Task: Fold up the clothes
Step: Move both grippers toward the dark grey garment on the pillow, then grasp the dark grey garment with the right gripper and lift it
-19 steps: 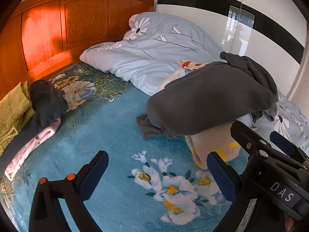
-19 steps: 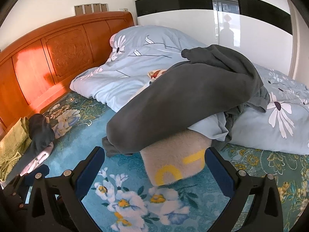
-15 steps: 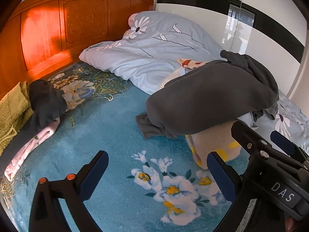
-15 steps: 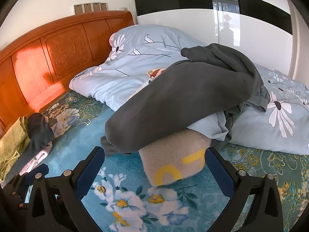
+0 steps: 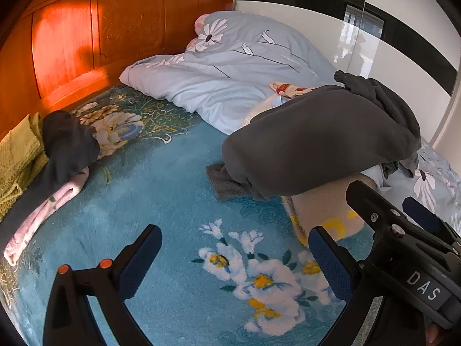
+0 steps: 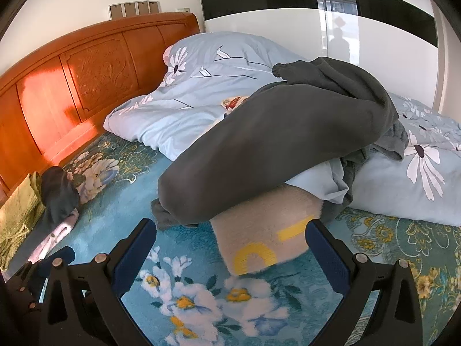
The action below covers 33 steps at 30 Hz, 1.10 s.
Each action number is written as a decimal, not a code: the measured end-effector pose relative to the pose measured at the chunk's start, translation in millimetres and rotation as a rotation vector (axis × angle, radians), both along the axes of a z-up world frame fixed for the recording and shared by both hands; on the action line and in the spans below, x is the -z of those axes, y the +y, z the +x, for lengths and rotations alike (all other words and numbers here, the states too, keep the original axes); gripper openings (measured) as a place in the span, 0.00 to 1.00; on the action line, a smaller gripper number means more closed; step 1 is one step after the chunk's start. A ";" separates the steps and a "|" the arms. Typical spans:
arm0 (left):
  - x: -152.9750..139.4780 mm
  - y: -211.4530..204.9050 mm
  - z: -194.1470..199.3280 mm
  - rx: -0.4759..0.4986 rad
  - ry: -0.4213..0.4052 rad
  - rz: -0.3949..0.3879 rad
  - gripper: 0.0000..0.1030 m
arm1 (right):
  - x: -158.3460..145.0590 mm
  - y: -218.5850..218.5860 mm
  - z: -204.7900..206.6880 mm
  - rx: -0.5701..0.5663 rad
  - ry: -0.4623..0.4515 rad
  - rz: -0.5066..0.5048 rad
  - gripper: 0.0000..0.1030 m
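both wrist views look down and forward from low over the bed, sharing the dark grey garment [image 5: 317, 141] [image 6: 273, 144] and headboard [image 5: 100, 37] [image 6: 86, 80].

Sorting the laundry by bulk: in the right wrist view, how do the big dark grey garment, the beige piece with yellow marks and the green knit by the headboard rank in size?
1. Dark grey garment, clearly largest.
2. Beige piece, partly buried under it.
3. Green knit, at the frame edge and farther off, so this last ranking is unsure.

The bed's teal floral blanket [image 6: 121, 225] spreads beneath both grippers; ahead lie a dark grey garment [image 6: 288, 144], beige cushion [image 6: 259, 230], pale-blue duvet [image 5: 230, 86]; far left, folded clothes [image 5: 57, 155].
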State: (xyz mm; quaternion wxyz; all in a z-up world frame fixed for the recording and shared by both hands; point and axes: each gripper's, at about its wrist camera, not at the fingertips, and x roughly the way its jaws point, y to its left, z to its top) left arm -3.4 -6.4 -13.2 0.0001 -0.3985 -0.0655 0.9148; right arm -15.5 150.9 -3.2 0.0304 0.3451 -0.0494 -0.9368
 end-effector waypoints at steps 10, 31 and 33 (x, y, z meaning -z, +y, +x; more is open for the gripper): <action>-2.3 -17.9 12.2 -0.021 0.025 0.070 1.00 | 1.2 12.2 -1.6 -0.001 0.025 -0.101 1.00; -3.4 -97.2 102.5 0.028 0.134 0.029 1.00 | 64.2 73.6 -98.6 0.056 -0.102 -0.576 0.43; 0.1 -103.6 104.9 0.019 0.125 0.044 1.00 | 64.3 79.9 -100.6 0.070 -0.091 -0.646 0.28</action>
